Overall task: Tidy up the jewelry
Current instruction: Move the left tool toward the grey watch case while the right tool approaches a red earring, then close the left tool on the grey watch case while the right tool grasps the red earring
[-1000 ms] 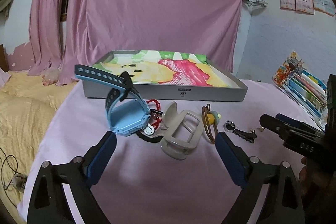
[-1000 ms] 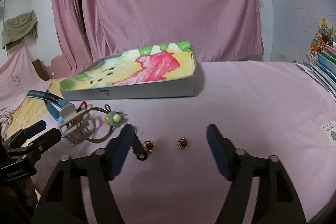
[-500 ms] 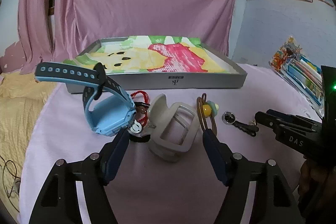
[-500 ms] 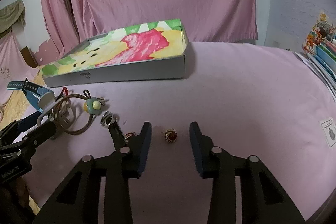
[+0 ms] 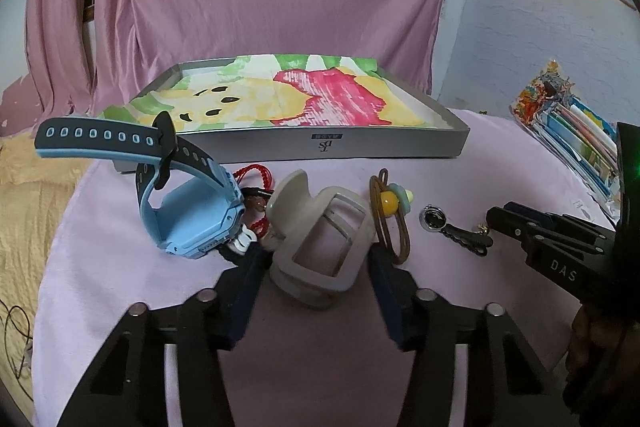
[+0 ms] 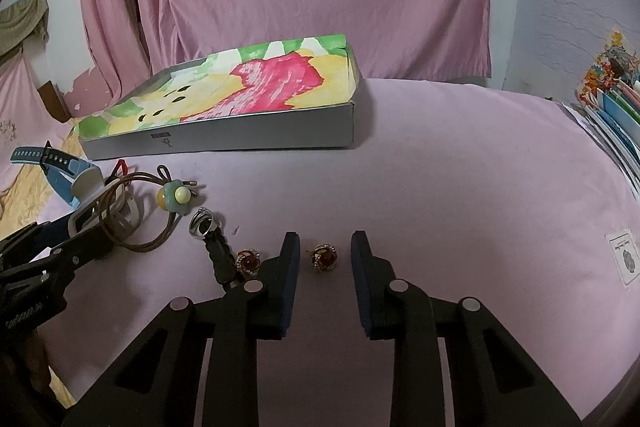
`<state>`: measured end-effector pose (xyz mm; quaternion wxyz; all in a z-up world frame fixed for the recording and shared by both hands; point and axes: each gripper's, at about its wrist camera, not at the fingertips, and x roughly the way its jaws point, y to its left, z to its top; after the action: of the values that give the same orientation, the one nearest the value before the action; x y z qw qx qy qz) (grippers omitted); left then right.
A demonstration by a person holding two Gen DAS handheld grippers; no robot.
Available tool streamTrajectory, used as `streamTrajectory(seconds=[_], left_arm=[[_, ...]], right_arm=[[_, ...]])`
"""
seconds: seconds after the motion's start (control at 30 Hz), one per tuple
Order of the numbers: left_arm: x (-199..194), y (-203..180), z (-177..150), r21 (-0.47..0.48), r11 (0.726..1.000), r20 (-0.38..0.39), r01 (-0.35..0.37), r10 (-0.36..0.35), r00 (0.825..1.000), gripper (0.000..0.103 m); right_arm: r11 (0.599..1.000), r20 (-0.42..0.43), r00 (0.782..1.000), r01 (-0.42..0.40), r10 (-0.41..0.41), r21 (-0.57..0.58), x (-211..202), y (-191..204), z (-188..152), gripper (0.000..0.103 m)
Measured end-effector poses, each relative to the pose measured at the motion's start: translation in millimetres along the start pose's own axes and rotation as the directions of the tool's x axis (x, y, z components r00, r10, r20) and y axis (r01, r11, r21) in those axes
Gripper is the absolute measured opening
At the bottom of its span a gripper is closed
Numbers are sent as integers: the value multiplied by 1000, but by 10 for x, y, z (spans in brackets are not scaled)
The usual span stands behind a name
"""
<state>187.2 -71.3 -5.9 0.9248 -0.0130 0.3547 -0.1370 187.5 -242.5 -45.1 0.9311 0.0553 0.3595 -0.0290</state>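
Note:
A beige hair claw clip lies on the pink cloth between the fingers of my left gripper. That gripper is open, its pads close on either side of the clip. A blue watch stands to the clip's left. A brown hair tie with a yellow bead and a ring on a black cord lie to its right. My right gripper is open around a red earring. A second red earring sits just outside its left finger.
A grey tray lined with a bright painted sheet stands behind the jewelry. Stacked books lie at the right edge of the table. The table's left edge drops to a yellow bedspread. A white card lies at right.
Both grippers have moved closer to the table and narrowed their jaws. The left now flanks the claw clip closely; the right now brackets the single red earring.

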Motion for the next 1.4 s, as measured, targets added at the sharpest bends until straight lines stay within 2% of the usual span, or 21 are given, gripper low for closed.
streamTrajectory(seconds=[0.17, 0.23, 0.27, 0.63, 1.1, 1.4], left_arm=[[-14, 7, -3, 1, 1000, 5, -1, 1, 1000, 45], [-26, 13, -7, -2, 1000, 12, -1, 1, 1000, 44], [-31, 12, -9, -3, 1000, 14, -2, 2, 1000, 39], [-112, -4, -68, -9, 1000, 29, -7, 8, 1000, 40], [-455, 76, -141, -45, 999, 138, 14, -8, 990, 36], [-454, 101, -155, -45, 999, 130, 13, -7, 991, 35]], right_arm=[[1000, 2, 1000, -7, 7, -2, -15, -17, -16, 19], [1000, 4, 1000, -2, 2, -8, -15, -9, -22, 11], [1000, 5, 1000, -5, 5, -9, -16, -10, -25, 11], [996, 30, 996, -86, 86, 11, -82, -6, -77, 11], [983, 115, 977, -172, 178, -57, -354, 196, 6, 11], [976, 113, 971, -202, 210, -75, -349, 284, 17, 11]])
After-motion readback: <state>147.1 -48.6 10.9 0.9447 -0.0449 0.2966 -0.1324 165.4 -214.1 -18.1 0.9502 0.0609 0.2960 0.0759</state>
